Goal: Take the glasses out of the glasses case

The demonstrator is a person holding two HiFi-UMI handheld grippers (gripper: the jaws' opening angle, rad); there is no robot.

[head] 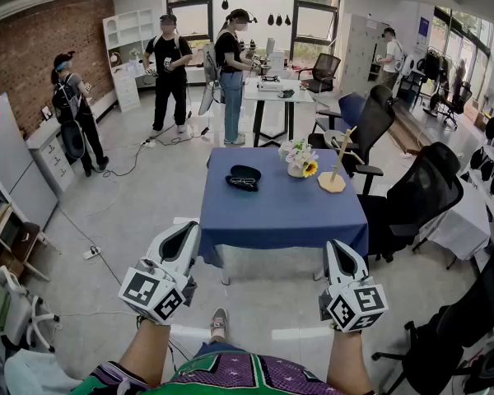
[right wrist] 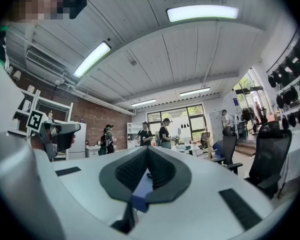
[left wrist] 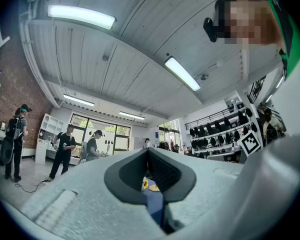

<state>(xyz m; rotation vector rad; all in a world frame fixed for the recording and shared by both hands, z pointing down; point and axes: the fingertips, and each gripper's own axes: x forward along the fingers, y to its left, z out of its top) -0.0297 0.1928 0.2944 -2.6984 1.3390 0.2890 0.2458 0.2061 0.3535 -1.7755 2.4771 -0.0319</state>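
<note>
jaws of the left gripper (head: 189,230) are pressed together on nothing, and the right gripper's (head: 337,249) jaws are likewise closed and empty. both bare forearms rise from the bottom edge of the frame, level with each other, the grippers pointing up-frame at the near edge of the blue table (head: 272,212). the dark glasses case (head: 244,178) lies at the table's upper middle, well apart from both, left of the flower pot (head: 299,161) and the wooden stand (head: 333,179).
</note>
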